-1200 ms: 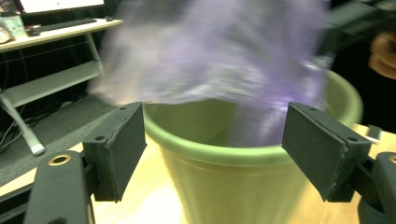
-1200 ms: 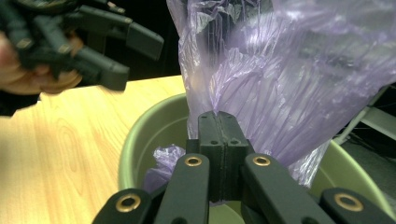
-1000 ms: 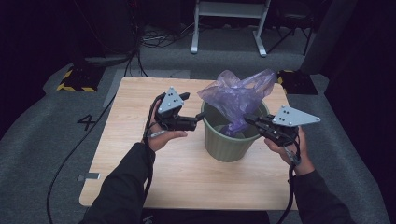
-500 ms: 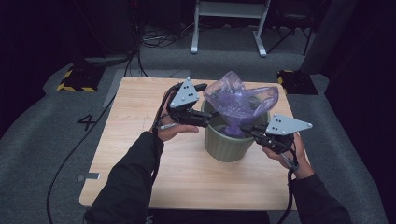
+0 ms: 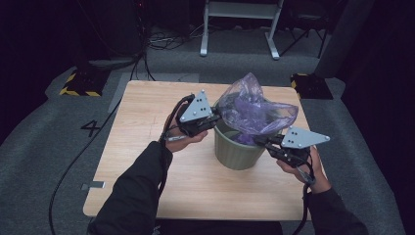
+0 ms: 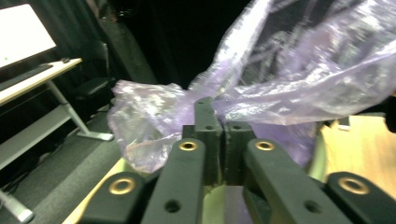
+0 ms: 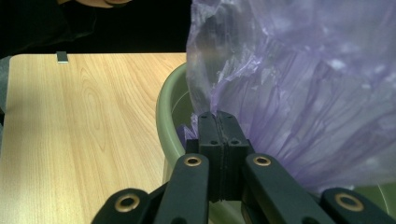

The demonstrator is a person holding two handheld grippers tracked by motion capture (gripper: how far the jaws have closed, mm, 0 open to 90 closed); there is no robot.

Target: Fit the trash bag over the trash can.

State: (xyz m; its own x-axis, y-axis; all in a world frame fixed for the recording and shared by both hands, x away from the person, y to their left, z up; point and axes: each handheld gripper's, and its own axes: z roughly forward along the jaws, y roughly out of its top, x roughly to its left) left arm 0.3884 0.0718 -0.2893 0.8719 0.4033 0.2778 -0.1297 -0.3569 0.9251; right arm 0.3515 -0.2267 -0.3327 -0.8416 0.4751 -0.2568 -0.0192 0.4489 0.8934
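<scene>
One bench [image 5: 147, 161], pale wood, carries a green bin [image 5: 237, 152] near its middle. Purple bag [image 5: 254, 115] sits in the bin mouth, billowing above the rim. Left tool [image 5: 215, 119] just clamped onto the bag's left edge; right tool [image 5: 258, 140] clenched on the film at the near rim.

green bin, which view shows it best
The high view: the whole green bin stands on the table with the purple bag rising from it. The right gripper view catches part of its rim; the left gripper view gives a blurred sliver.
</scene>
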